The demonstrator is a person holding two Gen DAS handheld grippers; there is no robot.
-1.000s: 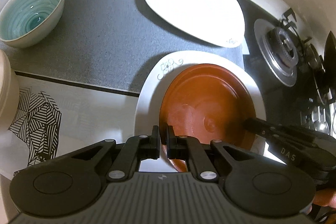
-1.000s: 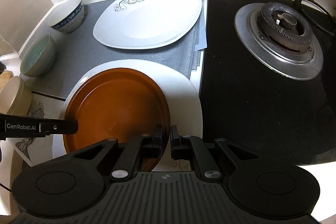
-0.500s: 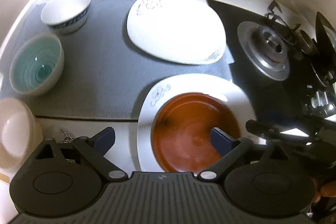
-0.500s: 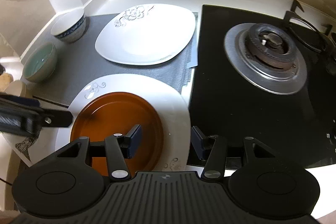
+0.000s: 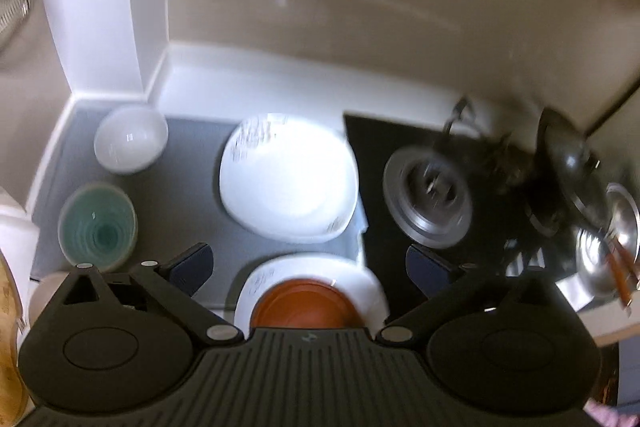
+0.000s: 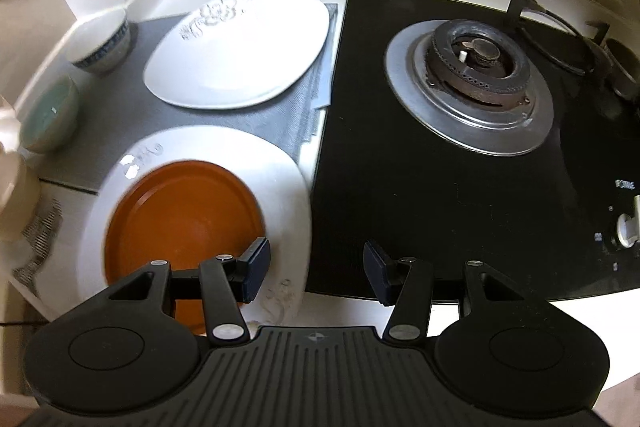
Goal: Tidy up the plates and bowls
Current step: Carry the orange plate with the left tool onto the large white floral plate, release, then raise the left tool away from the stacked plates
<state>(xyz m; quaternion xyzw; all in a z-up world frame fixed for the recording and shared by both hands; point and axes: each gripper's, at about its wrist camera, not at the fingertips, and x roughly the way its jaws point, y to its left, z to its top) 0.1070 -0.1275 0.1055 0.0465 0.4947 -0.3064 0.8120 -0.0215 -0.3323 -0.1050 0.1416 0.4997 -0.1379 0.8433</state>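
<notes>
A brown plate (image 5: 306, 301) (image 6: 180, 215) lies on a round white plate (image 5: 360, 279) (image 6: 288, 195) at the counter's front. Behind it a square white plate (image 5: 288, 179) (image 6: 240, 55) rests on the grey mat (image 5: 188, 187). A blue-patterned bowl (image 5: 130, 139) (image 6: 102, 43) and a teal bowl (image 5: 98, 227) (image 6: 50, 115) stand at the mat's left. My left gripper (image 5: 308, 267) hangs high above the stack, its jaws opening wide with nothing between them. My right gripper (image 6: 316, 271) is open just above the round plate's right rim and holds nothing.
A black gas hob with a steel burner (image 5: 428, 203) (image 6: 472, 95) fills the right side. A cream bowl (image 6: 12, 195) sits at the far left edge. A dark lid and steel pots (image 5: 608, 227) crowd the hob's far right. White walls close the back corner.
Both grippers were shut at the brown plate's rim and have opened and let go. The left one has risen well above the counter; the right one has barely moved.
</notes>
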